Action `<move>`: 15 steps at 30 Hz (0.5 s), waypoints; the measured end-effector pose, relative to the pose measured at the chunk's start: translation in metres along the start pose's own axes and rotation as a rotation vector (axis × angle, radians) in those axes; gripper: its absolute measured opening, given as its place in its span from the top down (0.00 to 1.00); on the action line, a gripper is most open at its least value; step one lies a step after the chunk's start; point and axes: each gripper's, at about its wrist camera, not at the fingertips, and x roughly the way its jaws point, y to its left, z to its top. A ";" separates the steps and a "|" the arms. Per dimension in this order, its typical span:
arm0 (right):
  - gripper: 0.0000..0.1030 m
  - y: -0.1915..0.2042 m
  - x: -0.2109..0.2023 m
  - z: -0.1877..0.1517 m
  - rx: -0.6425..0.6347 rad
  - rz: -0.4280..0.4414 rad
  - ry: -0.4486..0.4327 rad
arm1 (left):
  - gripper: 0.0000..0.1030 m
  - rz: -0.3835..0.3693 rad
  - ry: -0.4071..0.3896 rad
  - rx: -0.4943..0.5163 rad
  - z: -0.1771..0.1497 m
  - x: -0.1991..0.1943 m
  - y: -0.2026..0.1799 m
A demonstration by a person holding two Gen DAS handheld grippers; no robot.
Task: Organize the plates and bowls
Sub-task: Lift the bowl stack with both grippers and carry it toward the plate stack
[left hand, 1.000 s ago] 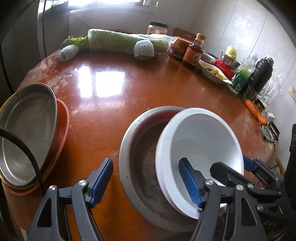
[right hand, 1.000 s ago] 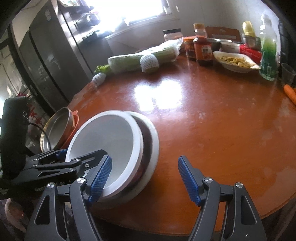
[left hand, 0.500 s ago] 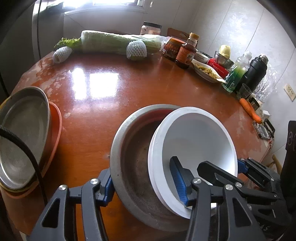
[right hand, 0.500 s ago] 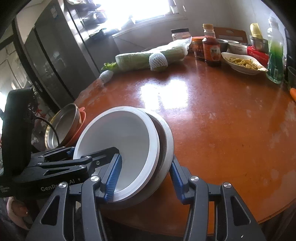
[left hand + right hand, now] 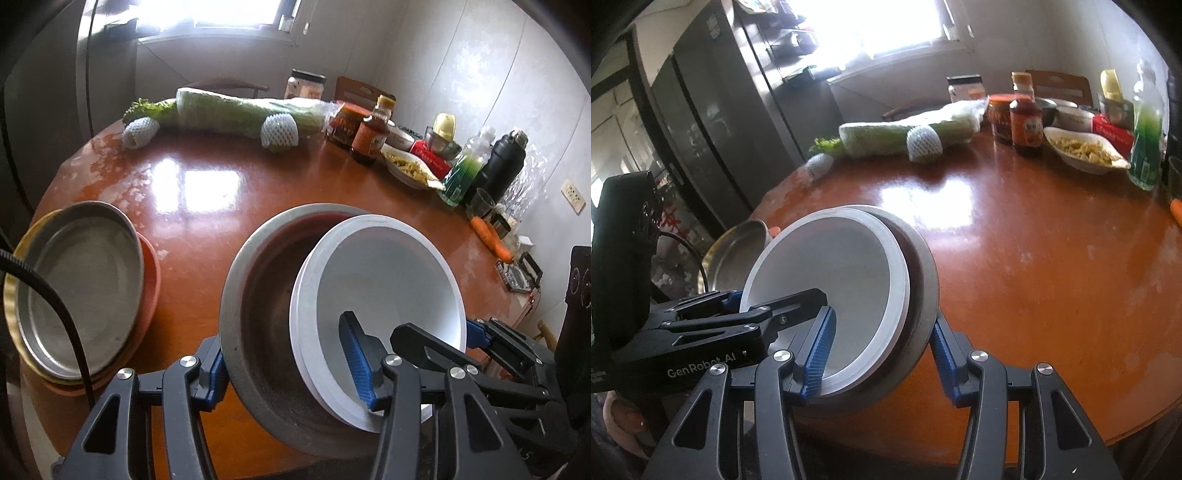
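A white bowl (image 5: pixel 384 280) leans tilted inside a grey metal bowl (image 5: pixel 258 295) at the near edge of the round brown table (image 5: pixel 221 206). My left gripper (image 5: pixel 288 365) is shut across both bowls: one blue pad outside the metal rim, the other inside the white bowl. My right gripper (image 5: pixel 882 350) is shut on the same stack (image 5: pixel 857 273) from the other side, one pad inside the white bowl (image 5: pixel 827 273), one outside the metal bowl (image 5: pixel 923 273). The stack is lifted and tipped.
A metal pan on orange and yellow plates (image 5: pixel 77 284) sits at the table's left edge, also in the right wrist view (image 5: pixel 735 254). Cabbage (image 5: pixel 240 110), jars, sauce bottle (image 5: pixel 369 136), food dish (image 5: pixel 410 170), green bottle, black flask (image 5: pixel 502 166) and carrot (image 5: pixel 491 236) line the far and right edge.
Both grippers closed from open onto the bowl stack from opposite sides. The stack has since risen and tilted off the table.
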 end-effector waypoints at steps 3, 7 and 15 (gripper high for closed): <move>0.48 0.008 -0.006 0.006 -0.017 0.001 -0.014 | 0.48 -0.004 -0.021 -0.010 0.003 -0.010 0.003; 0.48 0.022 -0.011 0.015 -0.044 0.006 -0.034 | 0.48 0.001 -0.049 -0.021 0.006 -0.024 0.009; 0.48 0.053 -0.019 0.024 -0.097 0.019 -0.064 | 0.48 0.008 -0.109 -0.046 0.009 -0.051 0.027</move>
